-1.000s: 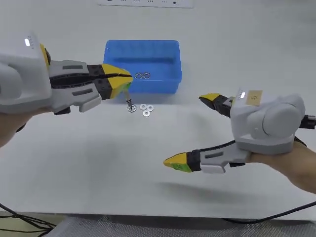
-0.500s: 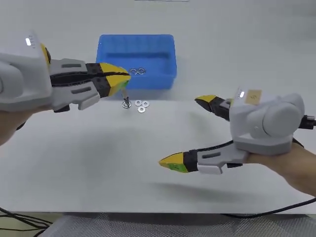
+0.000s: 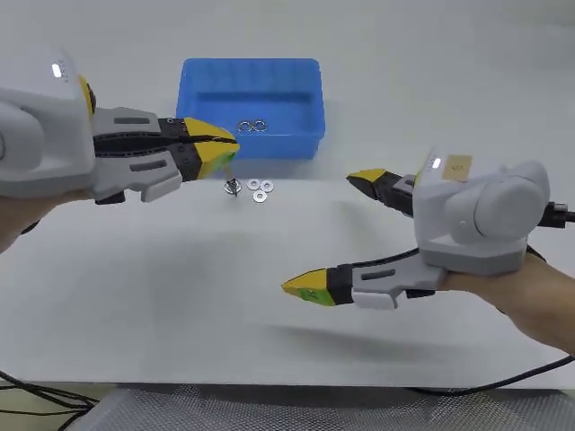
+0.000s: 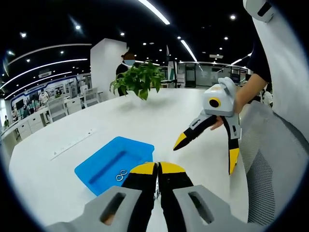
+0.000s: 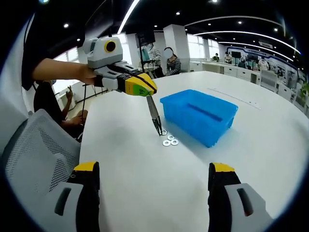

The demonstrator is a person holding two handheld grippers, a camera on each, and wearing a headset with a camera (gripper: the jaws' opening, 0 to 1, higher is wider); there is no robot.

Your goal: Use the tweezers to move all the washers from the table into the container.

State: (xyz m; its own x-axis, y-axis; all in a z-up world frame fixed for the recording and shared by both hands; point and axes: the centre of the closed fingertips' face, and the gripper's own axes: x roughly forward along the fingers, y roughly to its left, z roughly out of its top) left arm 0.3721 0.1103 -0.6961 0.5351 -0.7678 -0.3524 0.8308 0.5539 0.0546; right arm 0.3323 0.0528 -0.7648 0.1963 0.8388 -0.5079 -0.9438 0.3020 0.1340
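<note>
A large open-plan office hall; long strip lights (image 4: 154, 12) and small round downlights (image 4: 232, 17) run across a dark ceiling; a broad white column (image 4: 108, 63) stands at the far side, with a leafy potted plant (image 4: 137, 82) in front of it; rows of desks and chairs (image 4: 53, 107) recede at the far left; the near work surface is a long white table (image 3: 180, 287) with what looks like a power strip (image 4: 72, 144) lying along its far part; a grey mesh office chair (image 5: 34, 154) stands beside the table; people (image 5: 171, 63) sit farther off in the hall.
</note>
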